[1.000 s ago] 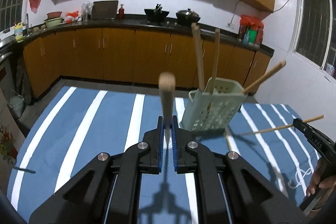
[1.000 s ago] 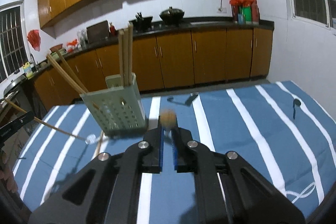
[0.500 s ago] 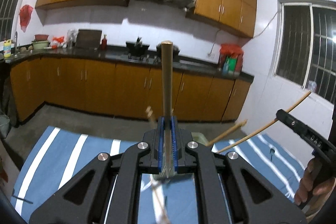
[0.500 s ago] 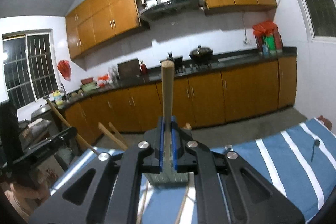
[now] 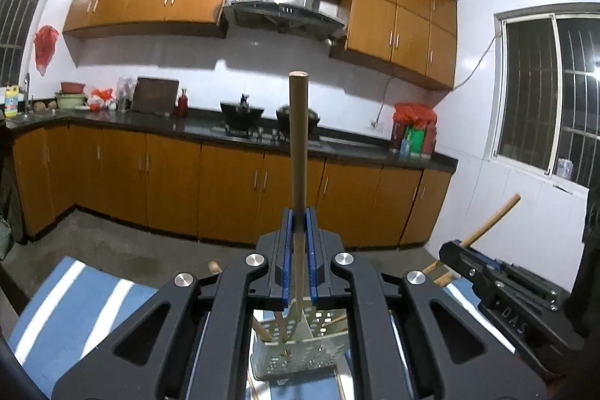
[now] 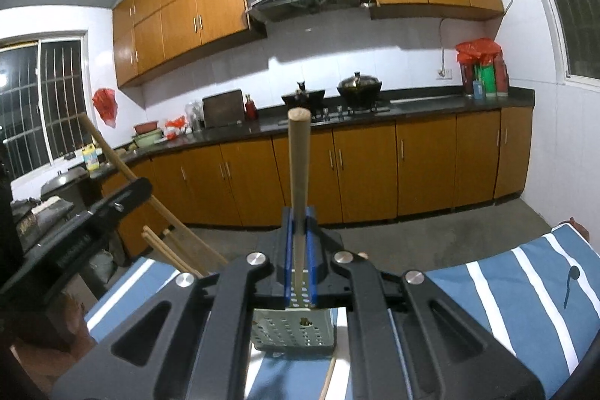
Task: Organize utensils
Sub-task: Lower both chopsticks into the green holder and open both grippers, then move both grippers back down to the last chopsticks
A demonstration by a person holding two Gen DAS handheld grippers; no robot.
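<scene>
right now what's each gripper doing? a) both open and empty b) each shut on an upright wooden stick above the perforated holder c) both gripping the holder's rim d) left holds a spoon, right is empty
b: the left gripper is clamped on a wooden stick and the right gripper on another stick, both standing upright above the green perforated holder.

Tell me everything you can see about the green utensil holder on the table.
The utensil holder is a pale green plastic bin with flat walls full of small round holes. It stands upright on the blue and white striped cloth, directly below both tongs. Several chopsticks lean inside it, ends poking above the rim. The left tongs grip a wooden stick whose lower end reaches down into the bin's top. Its base and most of its rim are hidden behind the tongs.
</scene>
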